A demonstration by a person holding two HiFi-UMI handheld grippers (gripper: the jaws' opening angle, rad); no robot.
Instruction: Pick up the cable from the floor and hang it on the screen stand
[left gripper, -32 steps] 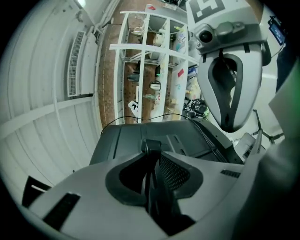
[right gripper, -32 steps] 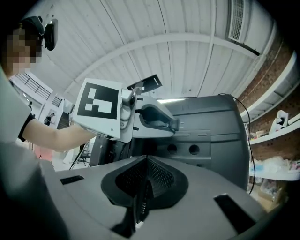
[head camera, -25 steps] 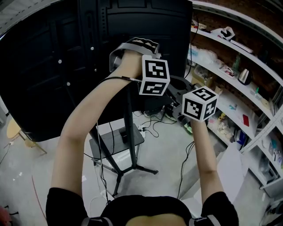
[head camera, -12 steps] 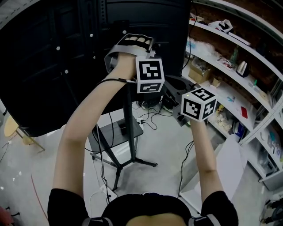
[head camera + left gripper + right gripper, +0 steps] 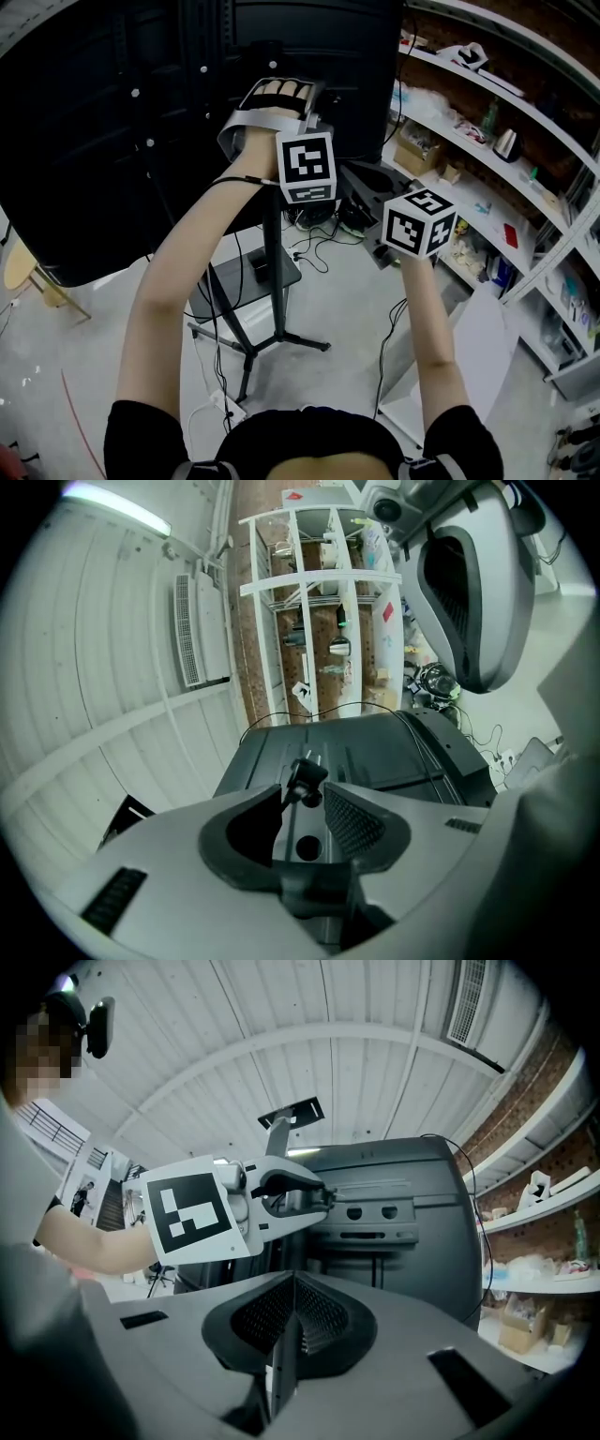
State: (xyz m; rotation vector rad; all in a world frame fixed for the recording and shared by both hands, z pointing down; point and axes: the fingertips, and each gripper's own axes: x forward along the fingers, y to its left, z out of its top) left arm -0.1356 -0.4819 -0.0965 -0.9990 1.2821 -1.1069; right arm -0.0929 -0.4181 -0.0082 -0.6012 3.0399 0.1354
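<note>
My left tongs (image 5: pixel 302 803) are opening off the plug (image 5: pixel 306 774), which sits between them. That leaves the cable (image 5: pixel 281 715) draped over the back of the screen (image 5: pixel 403 752), hooked there, I think. My right tongs (image 5: pixel 293 1316) are closed and empty, standing by.

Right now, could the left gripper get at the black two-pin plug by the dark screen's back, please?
Probably yes: the black two-pin plug sits between the opening jaws of the left gripper, with nothing in the way.

Matt black plastic is covering the screen's back (image 5: pixel 84 159); the pale floor (image 5: pixel 356 309) is gleaming smooth, slightly glossy.
</note>
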